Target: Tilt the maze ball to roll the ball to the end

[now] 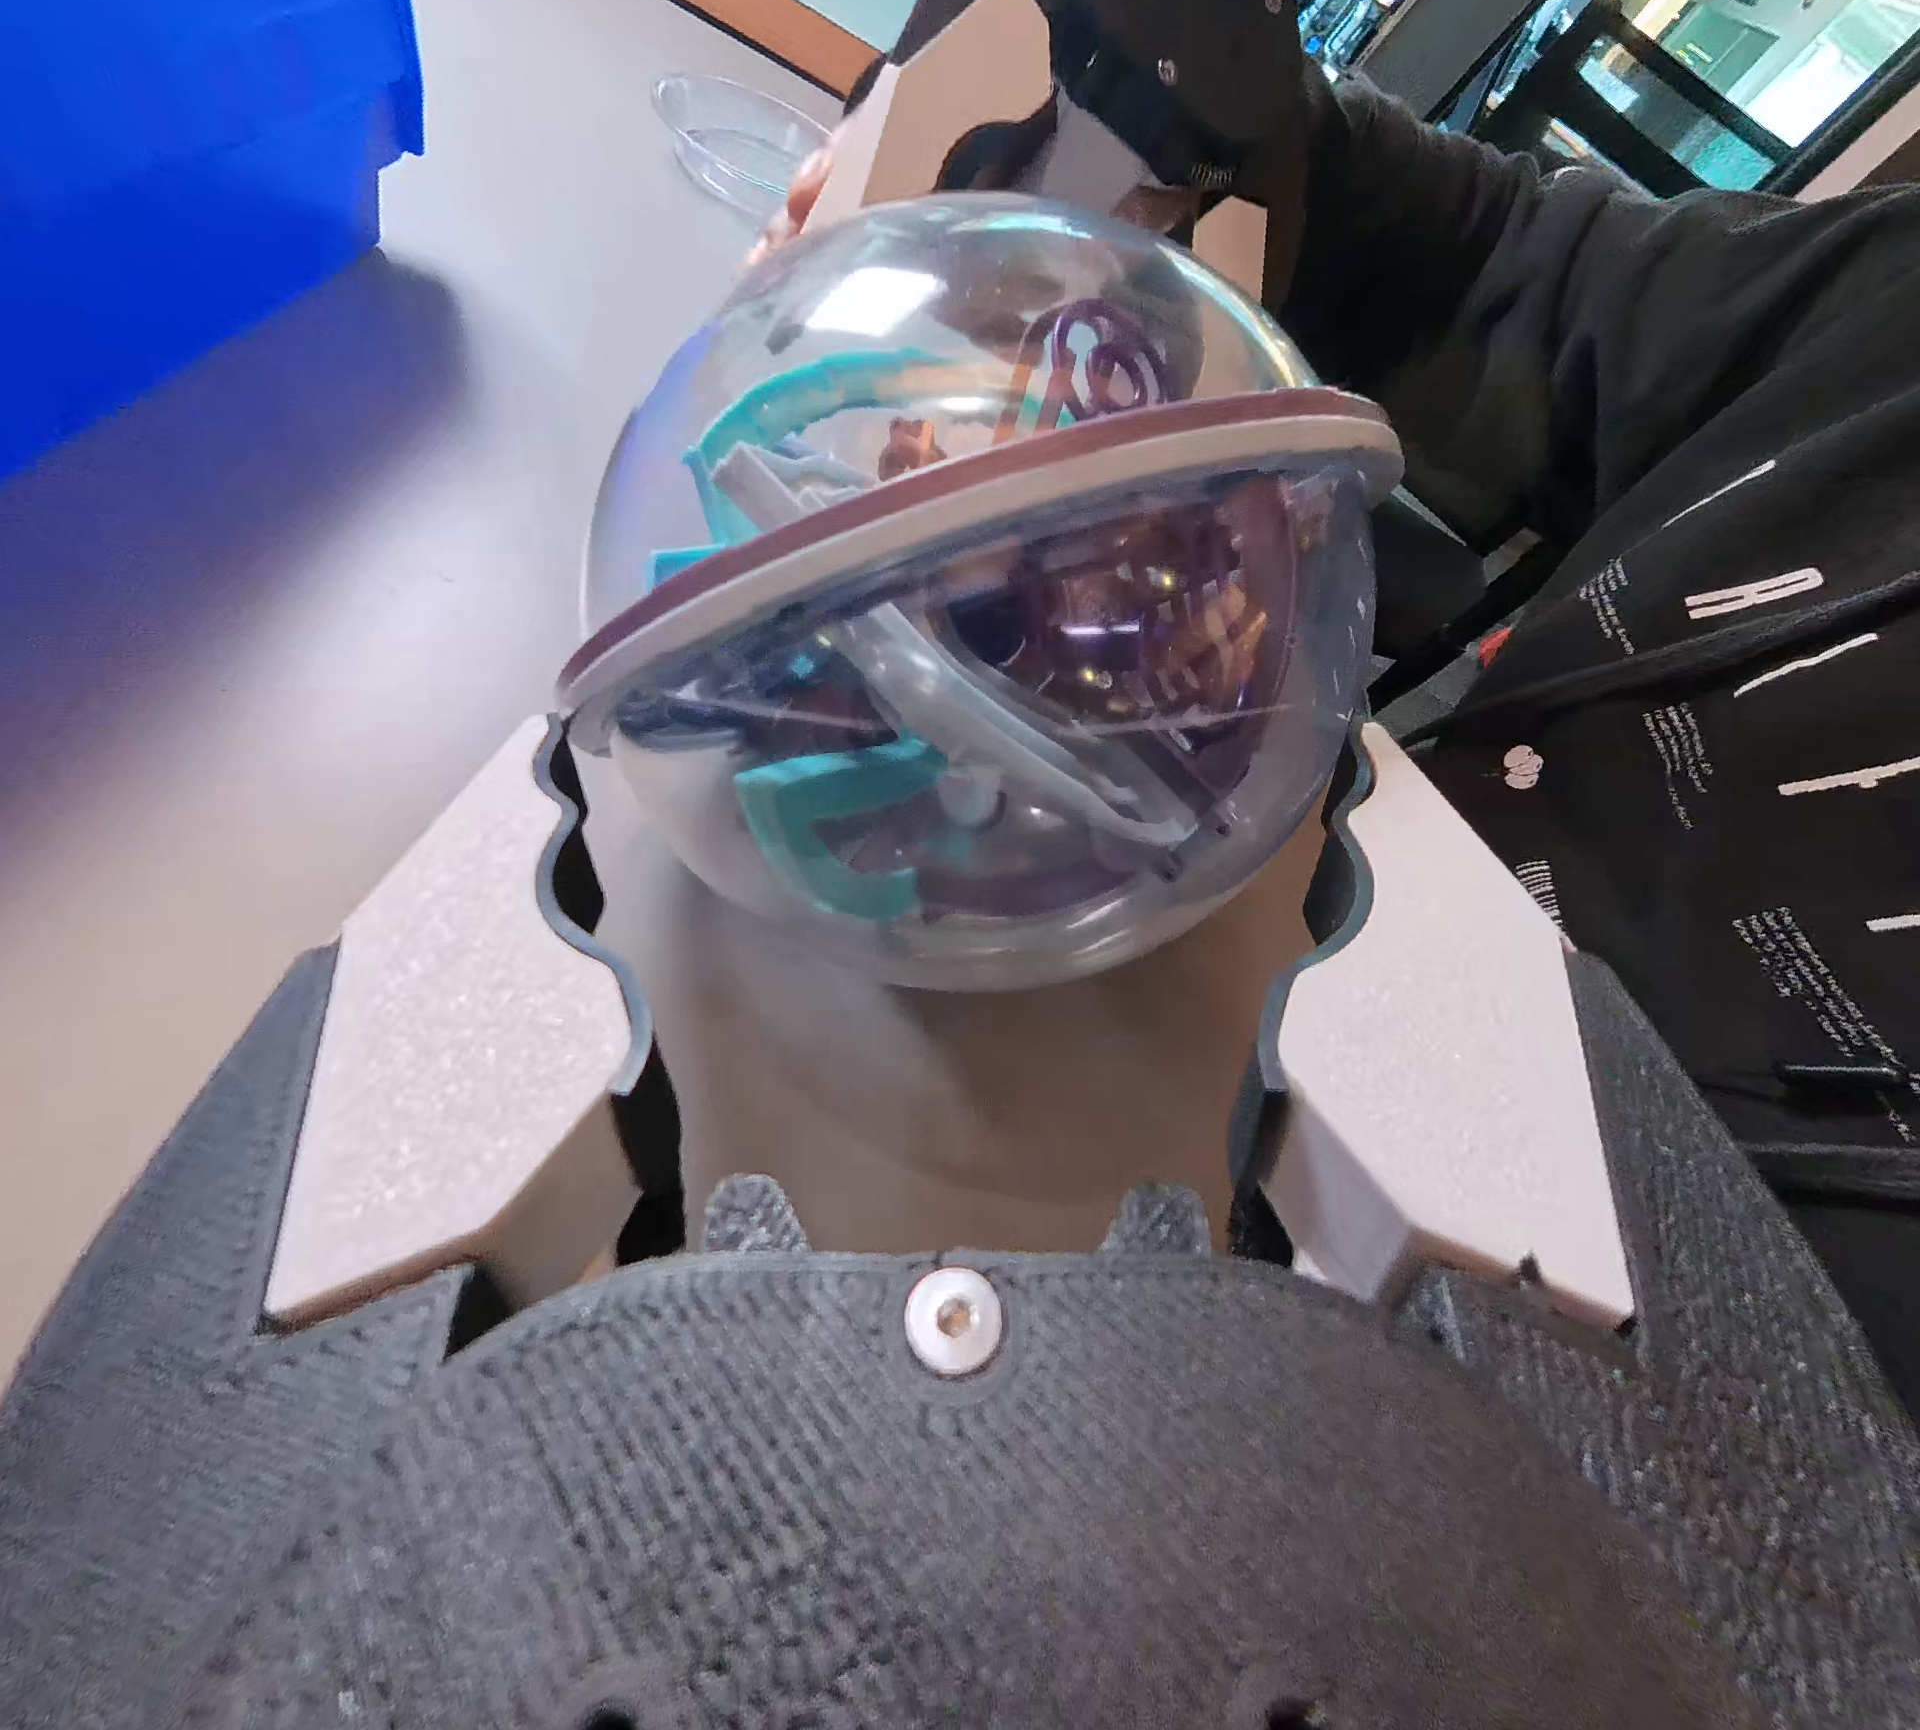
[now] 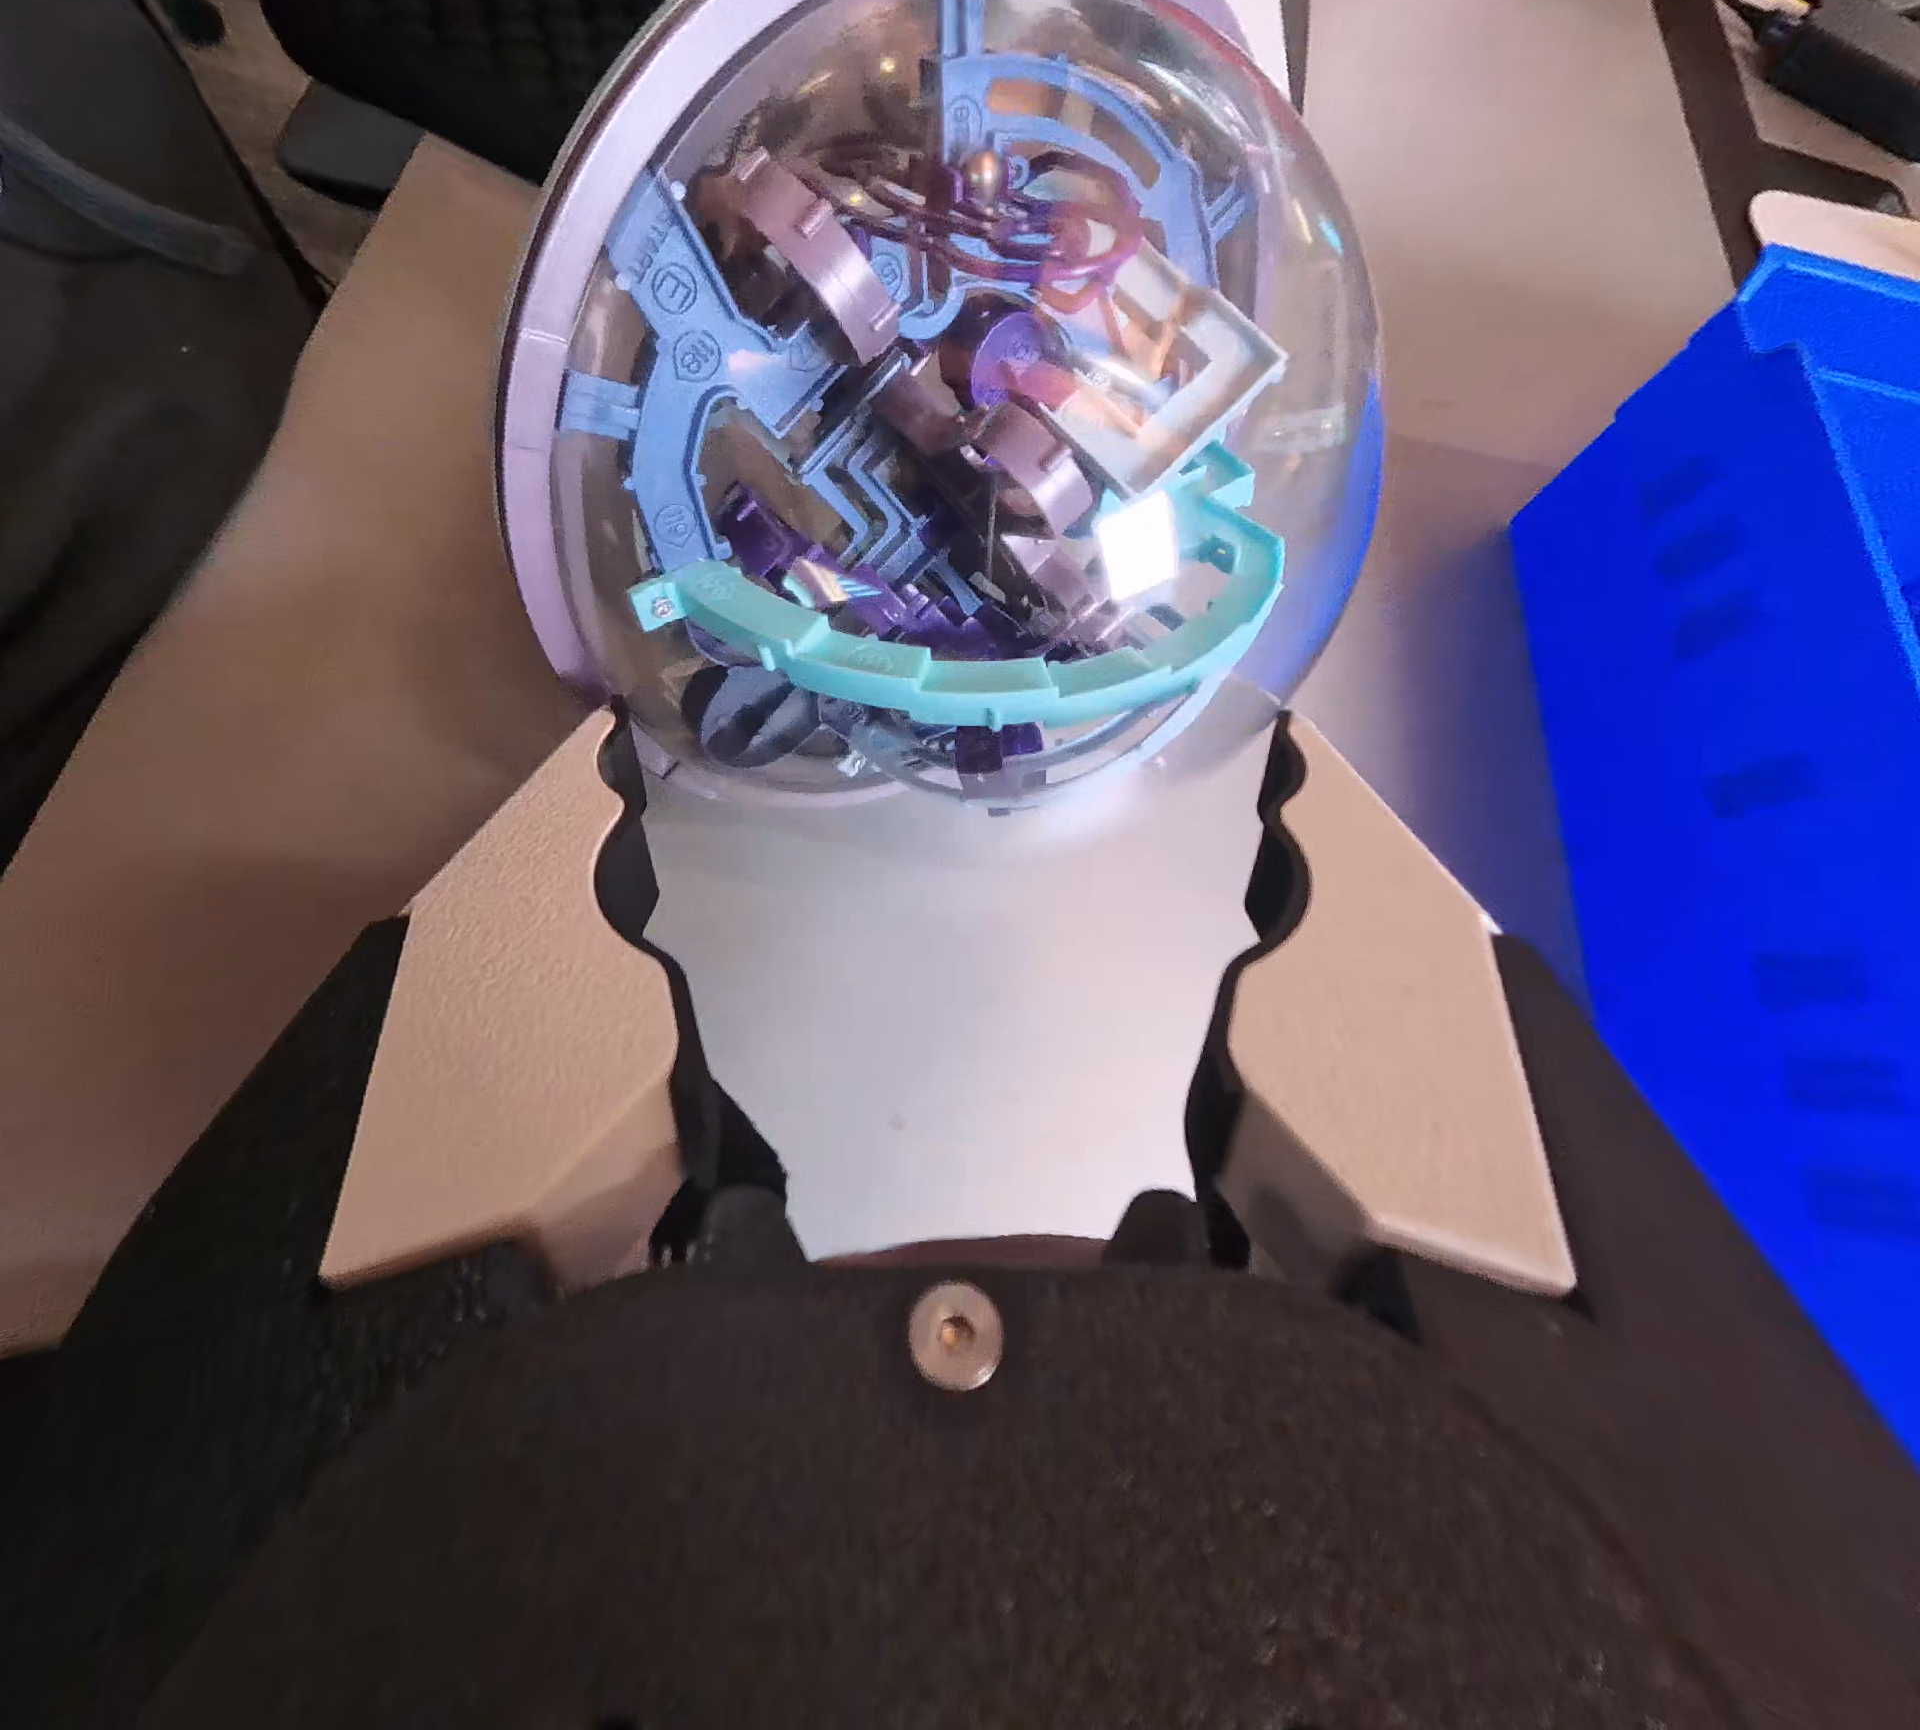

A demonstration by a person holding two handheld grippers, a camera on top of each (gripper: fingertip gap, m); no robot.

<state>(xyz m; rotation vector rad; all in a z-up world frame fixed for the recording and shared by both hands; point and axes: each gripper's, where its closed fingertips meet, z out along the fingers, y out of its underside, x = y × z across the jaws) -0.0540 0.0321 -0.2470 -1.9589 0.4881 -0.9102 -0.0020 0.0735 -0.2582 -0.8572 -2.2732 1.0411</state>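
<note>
While the clear maze ball hangs above the tabletop, pinched from opposite sides by the wide-spread left gripper and right gripper, its rim runs tilted, and the small metal ball sits on the far tracks.

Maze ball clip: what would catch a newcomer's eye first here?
The clear maze ball, full of teal, blue and purple tracks, fills the centre of both views, gripped from opposite sides by the left gripper and right gripper. A bright blue bin sits on the table beside it.
</note>
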